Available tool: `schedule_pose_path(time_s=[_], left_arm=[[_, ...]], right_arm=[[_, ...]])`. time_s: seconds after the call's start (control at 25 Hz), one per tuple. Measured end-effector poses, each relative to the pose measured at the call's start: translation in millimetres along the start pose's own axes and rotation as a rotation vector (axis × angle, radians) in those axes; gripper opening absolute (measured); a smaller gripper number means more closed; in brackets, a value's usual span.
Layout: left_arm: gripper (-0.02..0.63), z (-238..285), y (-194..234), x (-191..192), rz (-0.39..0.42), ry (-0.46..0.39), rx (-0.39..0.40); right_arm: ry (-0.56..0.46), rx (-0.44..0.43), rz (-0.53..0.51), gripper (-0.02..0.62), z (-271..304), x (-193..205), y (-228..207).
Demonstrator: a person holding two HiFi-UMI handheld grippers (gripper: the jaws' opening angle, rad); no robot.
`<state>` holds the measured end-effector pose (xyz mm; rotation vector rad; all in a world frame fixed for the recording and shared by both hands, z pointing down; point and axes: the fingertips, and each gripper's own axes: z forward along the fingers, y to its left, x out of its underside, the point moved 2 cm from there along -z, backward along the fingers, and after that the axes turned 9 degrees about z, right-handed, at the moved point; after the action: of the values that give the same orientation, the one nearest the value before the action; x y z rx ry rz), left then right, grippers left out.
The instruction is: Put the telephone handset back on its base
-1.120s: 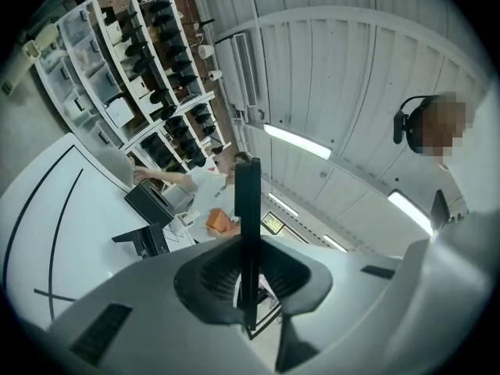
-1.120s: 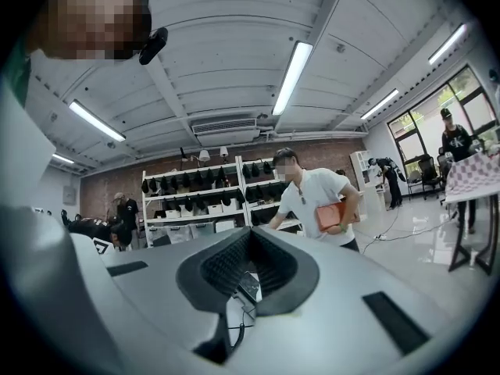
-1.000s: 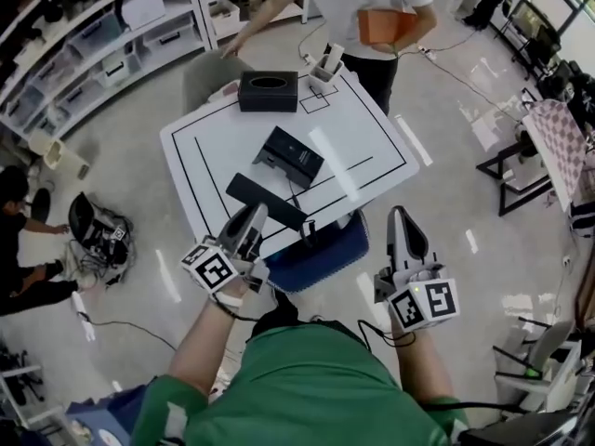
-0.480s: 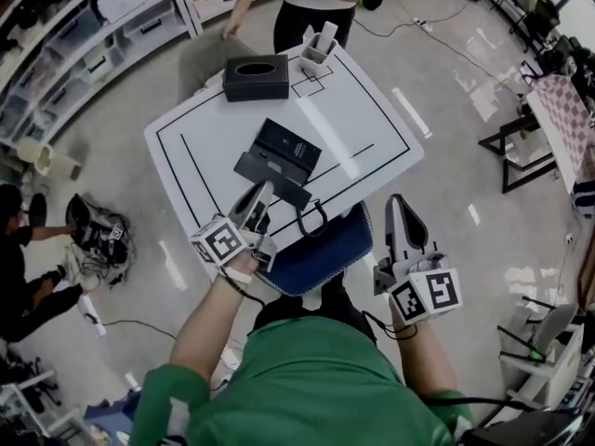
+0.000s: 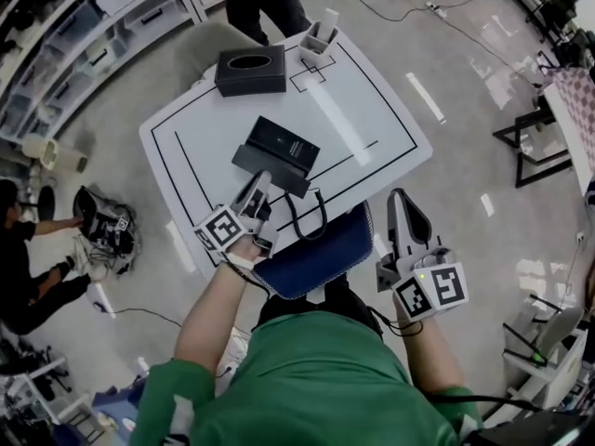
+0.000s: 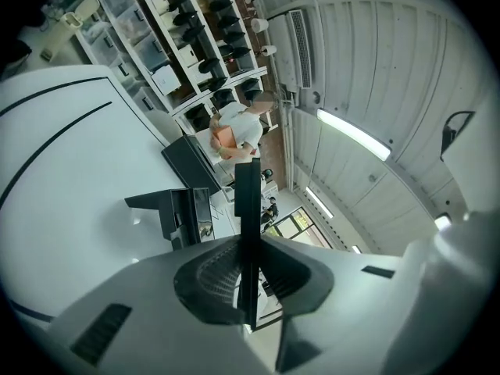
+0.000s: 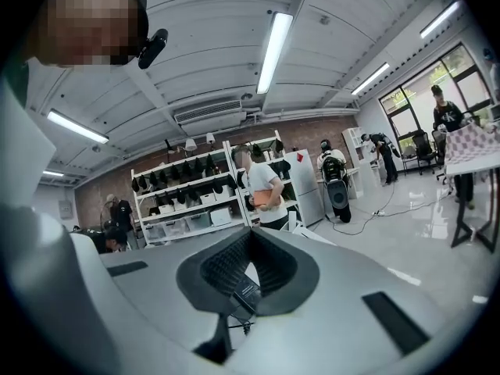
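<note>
The black telephone base (image 5: 283, 143) stands near the middle of the white table (image 5: 372, 110). The long black handset (image 5: 282, 176) lies across the base's near edge, with my left gripper (image 5: 259, 186) shut on its near side. A coiled black cord (image 5: 307, 217) loops from it over the table's front edge. In the left gripper view the handset (image 6: 248, 201) stands edge-on between the jaws of the left gripper (image 6: 248, 244), and the base (image 6: 176, 213) is just beyond it to the left. My right gripper (image 5: 406, 214) hangs off the table's front right corner, shut and empty; the right gripper view shows the same gripper (image 7: 250, 237).
A black tissue box (image 5: 249, 70) and a white holder (image 5: 319, 37) sit at the table's far edge. A blue seat (image 5: 311, 254) is under the front edge. A person (image 5: 265, 3) stands beyond the table; another (image 5: 28, 249) crouches at left by shelves (image 5: 84, 26).
My left gripper has carried the handset forward from the table's front edge to the base. The right gripper has hardly moved. The person beyond the table has stepped back.
</note>
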<state>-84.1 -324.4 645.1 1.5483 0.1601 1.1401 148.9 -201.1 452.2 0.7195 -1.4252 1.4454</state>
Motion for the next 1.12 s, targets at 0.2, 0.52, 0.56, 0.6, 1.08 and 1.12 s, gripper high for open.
schedule_pose_path(time_s=[0.2, 0.52, 0.56, 0.6, 1.08, 1.12], left_arm=[[0.081, 16.9, 24.2, 6.8, 0.019, 0.013, -0.061], [0.081, 38.6, 48.5, 13.1, -0.034, 0.013, -0.087], [0.081, 40.7, 49.1, 13.9, -0.036, 0.013, -0.084], [0.08, 41.7, 50.3, 15.8, -0.041, 0.015, -0.084], [0.081, 46.3, 77.5, 25.8, -0.071, 0.027, -0.141], [0.081, 48.0, 77.8, 24.4, -0.061, 0.028, -0.14]], right_arm=[[0.023, 0.005, 0.016, 0.023, 6.7, 7.5, -15.1], [0.039, 0.031, 0.038, 0.023, 10.4, 11.5, -32.5], [0.041, 0.034, 0.041, 0.023, 10.4, 12.5, -34.1], [0.045, 0.038, 0.044, 0.023, 9.9, 13.9, -35.6], [0.072, 0.041, 0.059, 0.023, 14.4, 20.9, -42.0], [0.072, 0.037, 0.058, 0.023, 16.3, 20.0, -41.3]])
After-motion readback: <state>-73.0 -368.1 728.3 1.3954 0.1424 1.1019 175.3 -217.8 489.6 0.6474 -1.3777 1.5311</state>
